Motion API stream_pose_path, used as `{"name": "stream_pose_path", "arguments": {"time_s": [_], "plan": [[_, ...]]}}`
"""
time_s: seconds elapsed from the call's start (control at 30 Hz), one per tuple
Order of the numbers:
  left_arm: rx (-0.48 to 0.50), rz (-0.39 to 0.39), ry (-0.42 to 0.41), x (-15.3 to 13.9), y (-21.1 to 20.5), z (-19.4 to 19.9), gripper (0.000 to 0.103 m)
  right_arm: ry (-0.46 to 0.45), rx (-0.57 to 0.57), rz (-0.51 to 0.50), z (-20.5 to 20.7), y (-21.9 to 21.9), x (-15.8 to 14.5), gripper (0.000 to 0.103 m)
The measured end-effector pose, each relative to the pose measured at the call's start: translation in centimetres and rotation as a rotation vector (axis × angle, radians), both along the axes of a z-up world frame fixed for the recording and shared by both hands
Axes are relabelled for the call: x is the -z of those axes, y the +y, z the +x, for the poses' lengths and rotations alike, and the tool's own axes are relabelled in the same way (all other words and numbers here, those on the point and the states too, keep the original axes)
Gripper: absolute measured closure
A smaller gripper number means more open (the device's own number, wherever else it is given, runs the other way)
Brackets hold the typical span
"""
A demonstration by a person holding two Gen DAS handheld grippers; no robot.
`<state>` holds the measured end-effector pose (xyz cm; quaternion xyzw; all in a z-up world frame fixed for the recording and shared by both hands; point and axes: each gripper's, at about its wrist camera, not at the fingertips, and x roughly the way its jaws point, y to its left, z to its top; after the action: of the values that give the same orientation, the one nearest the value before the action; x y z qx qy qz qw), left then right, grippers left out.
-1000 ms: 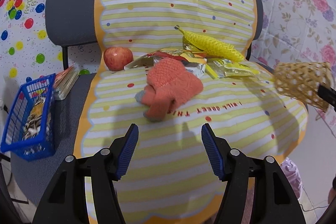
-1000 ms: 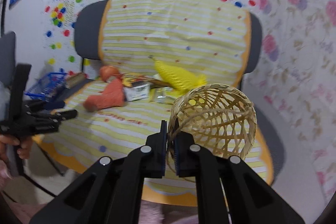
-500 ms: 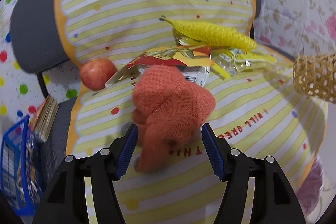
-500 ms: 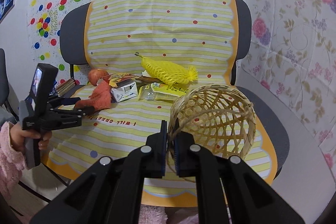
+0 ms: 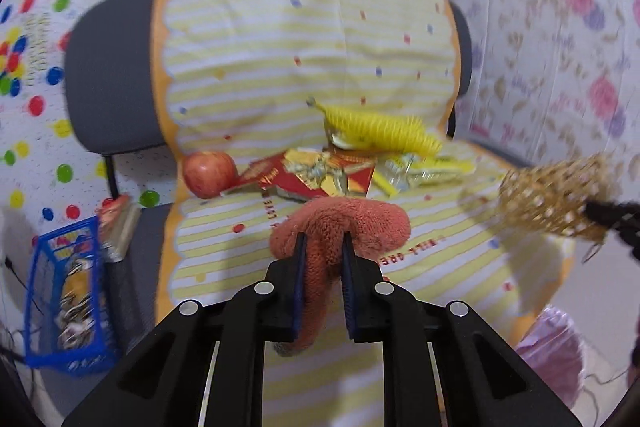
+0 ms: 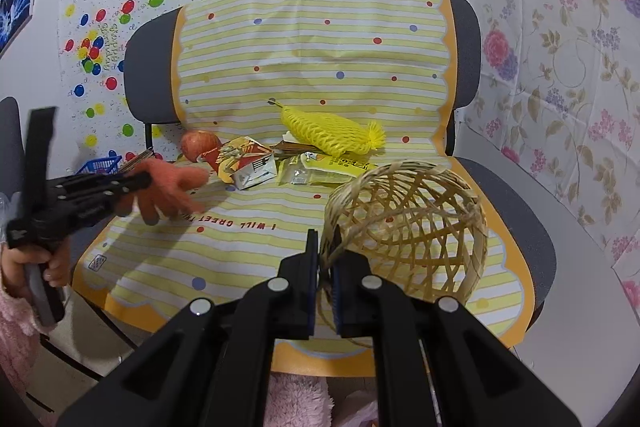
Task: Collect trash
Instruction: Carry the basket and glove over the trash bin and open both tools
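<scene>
My left gripper (image 5: 322, 247) is shut on an orange knit glove (image 5: 360, 227) and holds it above the striped seat cover (image 5: 224, 267); the glove also shows in the right wrist view (image 6: 172, 187). My right gripper (image 6: 326, 251) is shut on the rim of a woven bamboo basket (image 6: 412, 223), held over the seat's right side; the basket also shows in the left wrist view (image 5: 556, 199). At the back of the seat lie a red and yellow snack wrapper (image 5: 316, 175), a yellow foam net (image 6: 332, 133), a yellow packet (image 6: 328, 169) and a small carton (image 6: 256, 173).
A red apple (image 5: 208, 173) sits at the seat's back left. A blue plastic basket (image 5: 64, 299) with items stands on the left, with books (image 5: 118, 227) behind it. The grey chair back (image 6: 152, 79) rises behind. A purple bag (image 5: 552, 351) lies lower right.
My left gripper moved forward over the glove, shut on it and lifted it off the seat. My right gripper kept hold of the basket and drifted a little.
</scene>
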<state>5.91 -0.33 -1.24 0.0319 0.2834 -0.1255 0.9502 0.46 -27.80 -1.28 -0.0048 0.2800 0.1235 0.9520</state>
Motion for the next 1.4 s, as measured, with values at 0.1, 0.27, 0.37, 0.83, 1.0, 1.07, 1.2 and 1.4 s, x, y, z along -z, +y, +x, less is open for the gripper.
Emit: {"name": "stream_pose_path", "arguments": {"time_s": [0.1, 0.27, 0.37, 0.83, 1.0, 1.07, 1.2, 1.4], "plan": [[-0.006, -0.031, -0.027, -1.7, 0.8, -2.7, 0.087, -0.001, -0.010, 0.005, -0.5, 0.2, -0.1, 0.097], [0.038, -0.059, -0.042, -2.8, -0.2, -5.4, 0.087, -0.006, -0.016, 0.015, -1.7, 0.5, -0.4, 0.097], [0.088, -0.074, -0.034, -2.7, -2.1, -6.8, 0.087, 0.001, -0.010, 0.017, -2.7, 0.1, -0.6, 0.097], [0.367, -0.085, 0.004, -0.5, -12.9, -10.0, 0.087, 0.053, 0.150, -0.040, -10.0, -5.0, -1.1, 0.097], [0.453, -0.089, 0.014, 0.6, -16.4, -11.6, 0.087, 0.093, 0.230, -0.048, -12.7, -7.0, -0.1, 0.097], [0.498, -0.097, 0.028, 1.1, -17.7, -12.5, 0.087, 0.107, 0.254, -0.044, -13.6, -7.6, 0.3, 0.097], [0.570, -0.106, 0.070, 2.3, -20.0, -13.6, 0.087, 0.146, 0.314, -0.039, -15.6, -8.9, 1.3, 0.097], [0.645, -0.099, 0.130, 4.0, -22.5, -14.5, 0.086, 0.206, 0.368, -0.021, -17.4, -10.3, 3.3, 0.096]]}}
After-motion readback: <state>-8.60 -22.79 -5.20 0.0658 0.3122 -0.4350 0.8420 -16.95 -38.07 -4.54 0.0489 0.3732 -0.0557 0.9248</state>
